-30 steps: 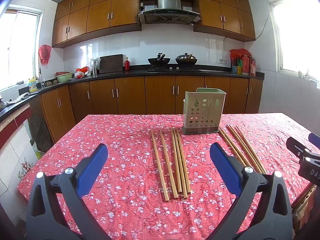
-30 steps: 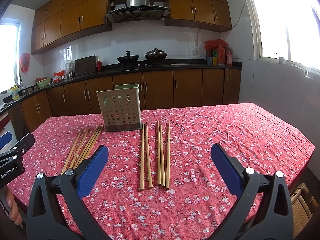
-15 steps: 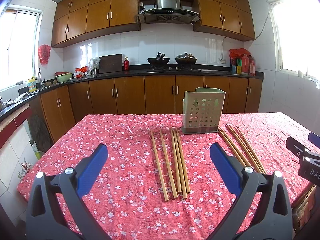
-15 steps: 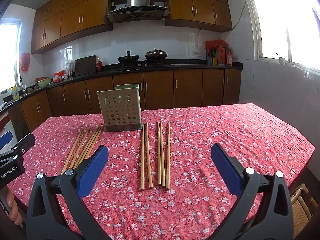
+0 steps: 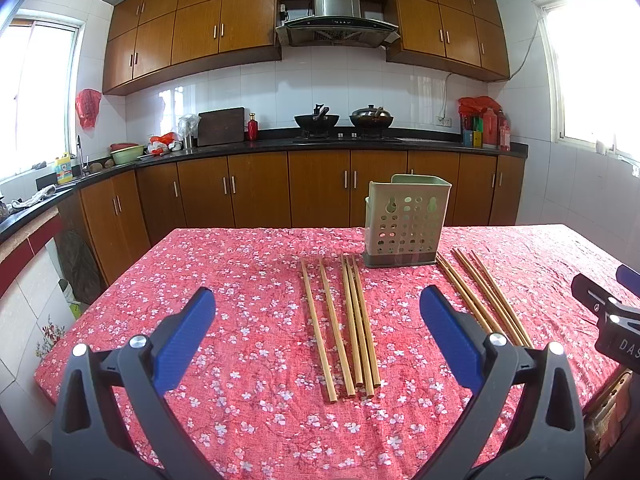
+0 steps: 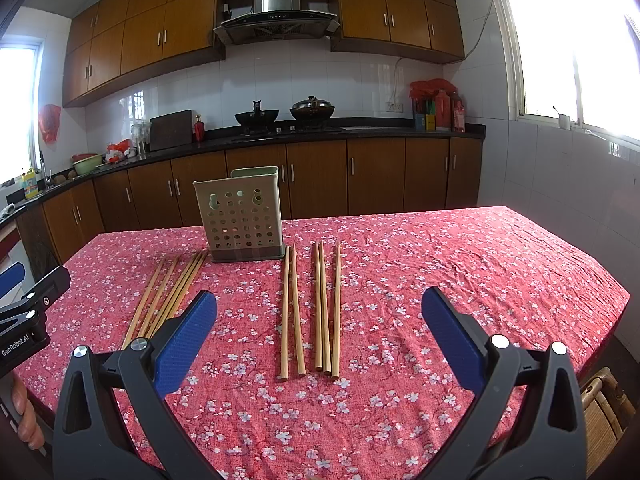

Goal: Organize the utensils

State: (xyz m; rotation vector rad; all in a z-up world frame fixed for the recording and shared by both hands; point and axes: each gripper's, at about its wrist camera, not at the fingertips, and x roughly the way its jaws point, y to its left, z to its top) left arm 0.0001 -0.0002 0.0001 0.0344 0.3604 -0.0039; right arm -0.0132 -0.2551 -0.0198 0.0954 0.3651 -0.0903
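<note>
While both claws, left (image 5: 316,322) and right (image 6: 318,322), gape empty, you face chopsticks (image 6: 308,312) straight ahead; pinch one, then lift it into the holder (image 6: 242,216) beyond.

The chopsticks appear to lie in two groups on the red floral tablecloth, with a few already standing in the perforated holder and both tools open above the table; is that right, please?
Not quite: no chopsticks are in the perforated holder yet; the right wrist view shows nothing rising above its rim. The rest holds: the chopsticks lie in two groups, one on the holder's left and one on its right, on the red floral tablecloth, and the left tool and right tool are open.
</note>
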